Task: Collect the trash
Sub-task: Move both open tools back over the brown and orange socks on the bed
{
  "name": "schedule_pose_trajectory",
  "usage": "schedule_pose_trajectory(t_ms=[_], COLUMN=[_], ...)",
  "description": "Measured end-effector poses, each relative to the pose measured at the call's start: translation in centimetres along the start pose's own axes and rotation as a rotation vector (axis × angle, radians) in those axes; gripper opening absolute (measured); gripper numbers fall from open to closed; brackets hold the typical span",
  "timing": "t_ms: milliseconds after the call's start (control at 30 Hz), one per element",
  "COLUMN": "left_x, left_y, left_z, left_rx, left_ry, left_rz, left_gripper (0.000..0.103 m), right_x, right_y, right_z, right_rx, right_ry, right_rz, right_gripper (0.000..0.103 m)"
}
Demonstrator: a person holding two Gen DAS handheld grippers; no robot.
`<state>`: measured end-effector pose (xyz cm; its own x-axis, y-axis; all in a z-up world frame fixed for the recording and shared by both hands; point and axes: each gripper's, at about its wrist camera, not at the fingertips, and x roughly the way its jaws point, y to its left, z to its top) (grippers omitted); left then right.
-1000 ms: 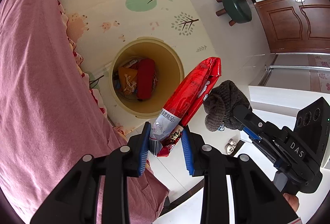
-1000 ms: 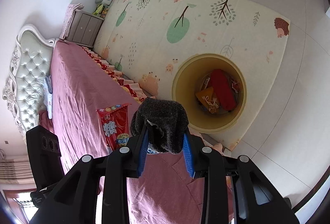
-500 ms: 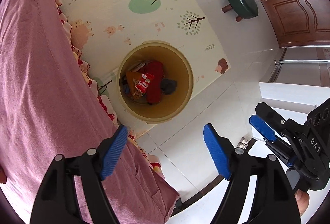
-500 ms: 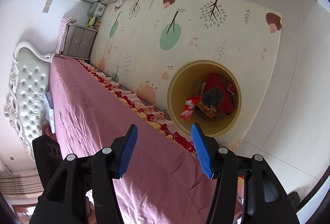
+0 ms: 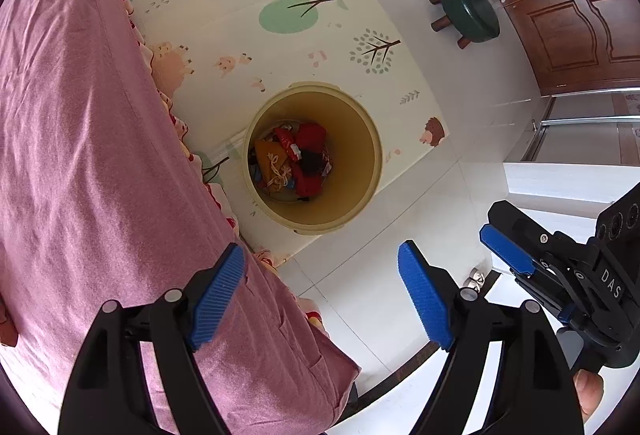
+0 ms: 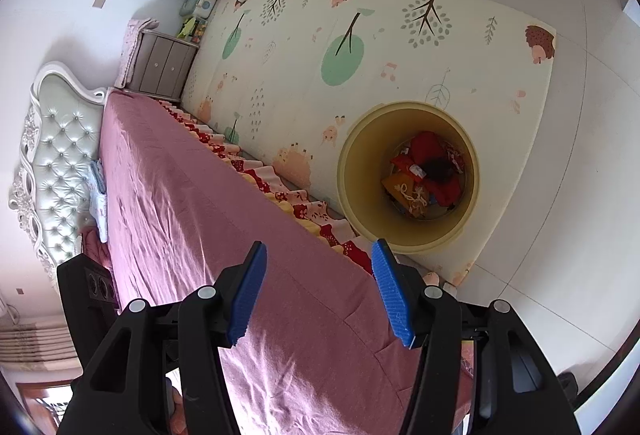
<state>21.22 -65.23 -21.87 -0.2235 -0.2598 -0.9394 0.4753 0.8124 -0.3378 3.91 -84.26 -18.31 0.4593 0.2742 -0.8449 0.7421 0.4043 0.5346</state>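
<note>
A yellow round bin stands on the play mat beside the bed; the right wrist view shows the bin too. Inside lie red snack wrappers, an orange packet and a dark knitted lump, the lump also seen in the right wrist view. My left gripper hangs above the bed corner near the bin, its jaws opening with nothing between them. My right gripper is open and empty over the bed edge; it also shows at the right.
The pink bedspread fills the left side, with a tufted headboard and a nightstand at the far end. A green stool and a brown door stand beyond the mat. White tiled floor lies right of the bin.
Both grippers opened: the left let go of the red snack bag and the right let go of the dark knitted item. Both things now lie in the bin.
</note>
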Motion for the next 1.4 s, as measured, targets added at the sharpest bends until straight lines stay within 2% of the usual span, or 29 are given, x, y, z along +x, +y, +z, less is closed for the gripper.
schedule_pose_trajectory(t_ms=[233, 500, 767, 1033, 1400], left_x=[-2.5, -5.3, -8.4, -11.5, -13.5], left_y=[3.4, 9.0, 17.1, 25.8, 33.3], left_z=[-2.8, -7.3, -13.1, -18.9, -22.9], left_rx=[-0.044, -0.123, -0.244, -0.409, -0.547], left_ry=[-0.044, -0.092, -0.132, -0.189, -0.228], left_rz=[0.005, 0.016, 0.041, 0.064, 0.064], left_gripper=[0.079, 0.079, 0.079, 0.079, 0.079], right_x=[1.0, 3.5, 6.8, 10.6, 15.2], right_y=[3.3, 8.7, 15.1, 21.5, 28.8], right_z=[-3.4, -9.0, -15.5, -21.4, -27.2], right_rx=[-0.071, -0.208, -0.353, -0.480, -0.624], right_ry=[0.050, 0.141, 0.241, 0.326, 0.420], right_rz=[0.006, 0.000, 0.006, 0.024, 0.027], right_gripper=[0.055, 0.055, 0.055, 0.055, 0.056])
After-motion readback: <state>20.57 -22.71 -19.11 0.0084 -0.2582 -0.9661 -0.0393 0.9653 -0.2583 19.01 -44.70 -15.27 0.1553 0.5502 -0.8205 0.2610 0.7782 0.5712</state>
